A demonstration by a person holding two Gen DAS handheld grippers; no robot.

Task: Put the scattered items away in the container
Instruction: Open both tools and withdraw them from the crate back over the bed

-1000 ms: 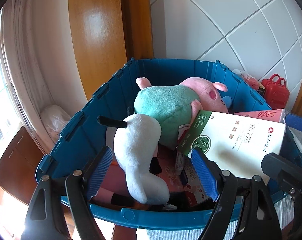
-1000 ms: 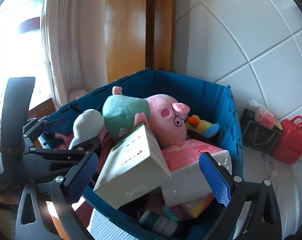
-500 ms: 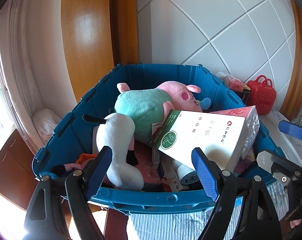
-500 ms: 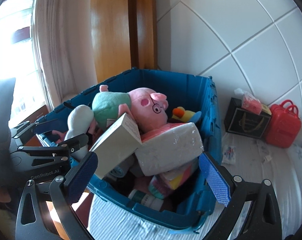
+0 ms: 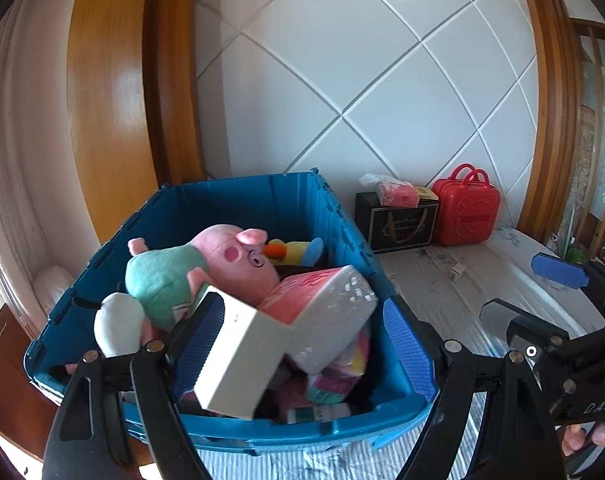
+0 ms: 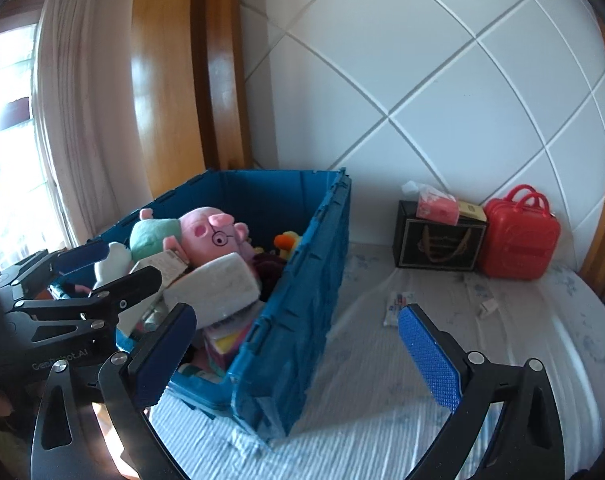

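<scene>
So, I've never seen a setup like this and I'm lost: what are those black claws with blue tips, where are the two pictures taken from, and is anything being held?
There is no robot here. A person holds a two-finger gripper in each hand, and a wide-angle camera on each gripper looks forward along its fingers. That is why each picture has black arms with blue pads at the bottom.

One picture is from the left gripper, the other from the right gripper. Each also catches the other gripper at its edge.

On the bed stands a blue crate, piled with a pink pig plush, a white box, a pink wrapped pack and other items. Beside it, by the wall, are a black gift box and a red toy suitcase. A few small scraps lie loose on the sheet.

Both grippers are open and hold nothing.
</scene>
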